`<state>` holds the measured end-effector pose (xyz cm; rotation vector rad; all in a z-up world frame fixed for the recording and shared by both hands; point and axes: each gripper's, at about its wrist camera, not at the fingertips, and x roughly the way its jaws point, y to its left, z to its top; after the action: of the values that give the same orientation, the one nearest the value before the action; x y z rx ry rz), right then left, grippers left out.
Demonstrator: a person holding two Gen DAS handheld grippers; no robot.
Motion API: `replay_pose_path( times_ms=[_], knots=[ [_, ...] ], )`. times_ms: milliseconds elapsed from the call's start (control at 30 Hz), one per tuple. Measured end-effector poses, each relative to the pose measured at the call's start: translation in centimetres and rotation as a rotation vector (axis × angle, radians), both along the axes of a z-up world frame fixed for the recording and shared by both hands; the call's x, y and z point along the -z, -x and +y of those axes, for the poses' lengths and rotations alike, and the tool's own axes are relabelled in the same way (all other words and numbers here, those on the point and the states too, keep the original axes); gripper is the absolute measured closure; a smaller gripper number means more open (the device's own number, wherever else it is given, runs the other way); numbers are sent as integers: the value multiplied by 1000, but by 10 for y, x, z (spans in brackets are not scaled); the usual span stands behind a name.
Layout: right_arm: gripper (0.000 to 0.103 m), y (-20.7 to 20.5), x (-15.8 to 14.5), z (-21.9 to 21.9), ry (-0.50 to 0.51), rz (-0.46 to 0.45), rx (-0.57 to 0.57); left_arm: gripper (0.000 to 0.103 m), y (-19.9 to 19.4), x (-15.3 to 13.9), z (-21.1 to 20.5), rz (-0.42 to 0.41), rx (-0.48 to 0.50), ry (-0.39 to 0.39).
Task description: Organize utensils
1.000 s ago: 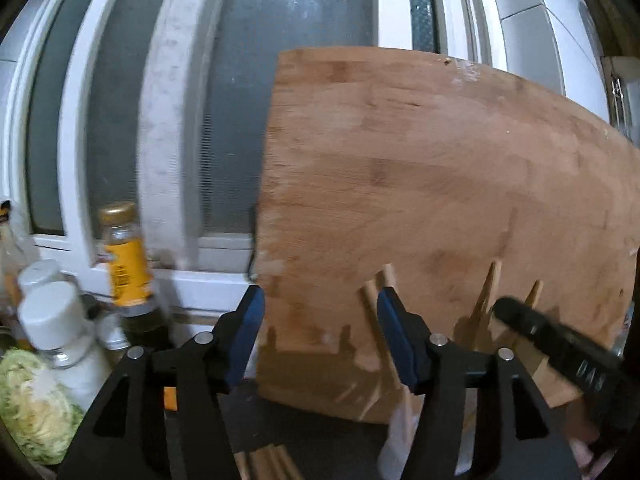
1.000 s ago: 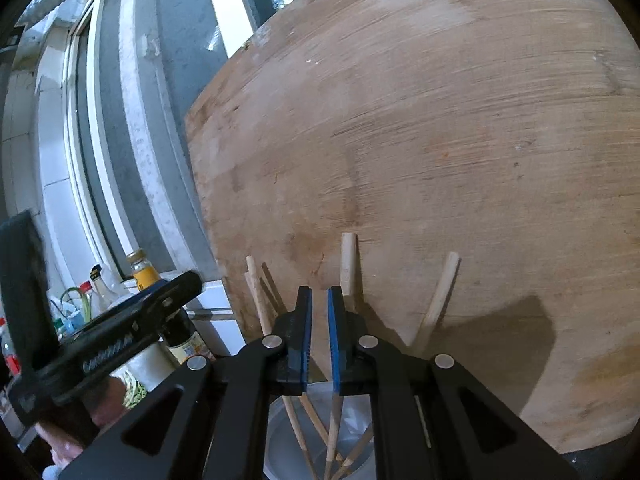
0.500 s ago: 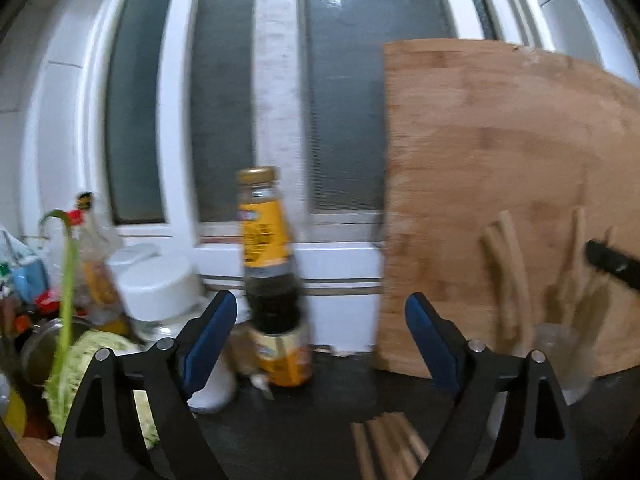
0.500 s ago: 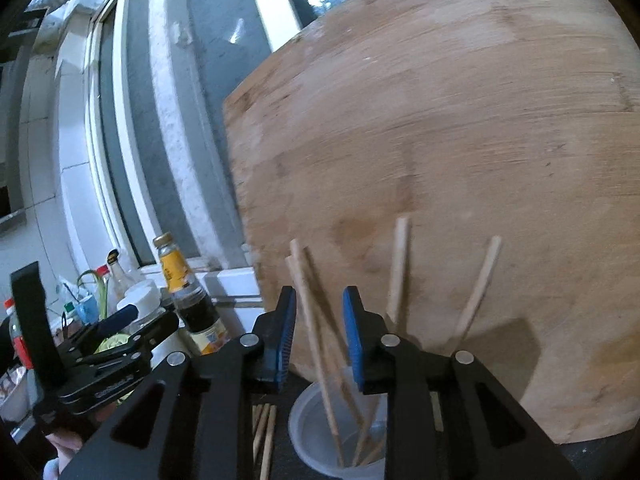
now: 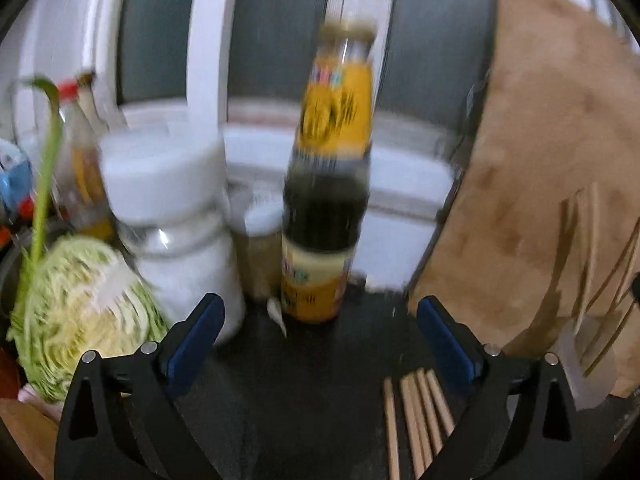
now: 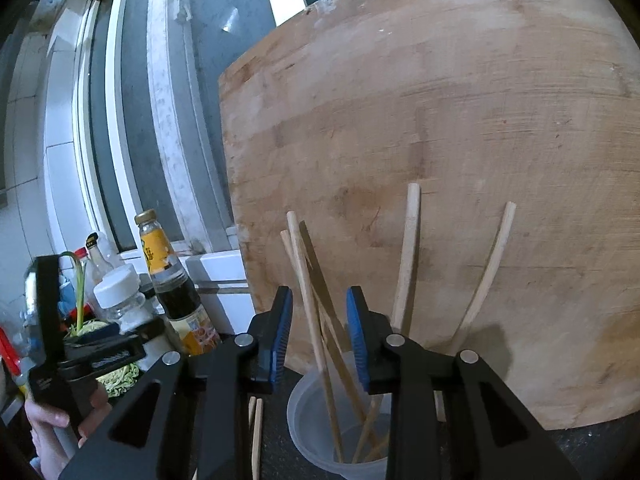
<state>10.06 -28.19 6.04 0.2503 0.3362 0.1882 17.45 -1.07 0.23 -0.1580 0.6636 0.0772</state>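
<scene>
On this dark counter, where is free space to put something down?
Free: the counter in front of the sauce bottle, between cabbage and loose chopsticks. Crowded: jars and bottles at the left, and the cup against the board.

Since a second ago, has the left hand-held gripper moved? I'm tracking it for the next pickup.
Yes. The left hand-held gripper swung left, off the wooden cutting board toward the yellow-labelled dark sauce bottle, jaws opening, empty.
</scene>
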Motion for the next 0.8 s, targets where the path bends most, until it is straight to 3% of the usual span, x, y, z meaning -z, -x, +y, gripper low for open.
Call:
replay_pose_path(
  times_ms=[200, 400, 433, 567, 667, 800],
  knots=[
    [72, 14, -4, 9, -14, -54, -34, 8, -26, 39, 2, 267, 55, 82],
    [72, 13, 0, 24, -1, -3, -121, 9, -22, 42, -14, 261, 88, 2],
    [72, 10, 3, 28, 2, 12, -134, 12, -23, 43, -15, 267, 98, 6],
    [72, 10, 7, 34, 18, 24, -118, 41, -33, 55, -20, 325, 187, 71],
    [72, 8, 8, 32, 7, 37, -119, 54, -37, 62, -25, 352, 228, 95],
    [72, 4, 11, 29, -12, 58, -117, 65, -36, 66, -38, 356, 270, 63]
  ],
)
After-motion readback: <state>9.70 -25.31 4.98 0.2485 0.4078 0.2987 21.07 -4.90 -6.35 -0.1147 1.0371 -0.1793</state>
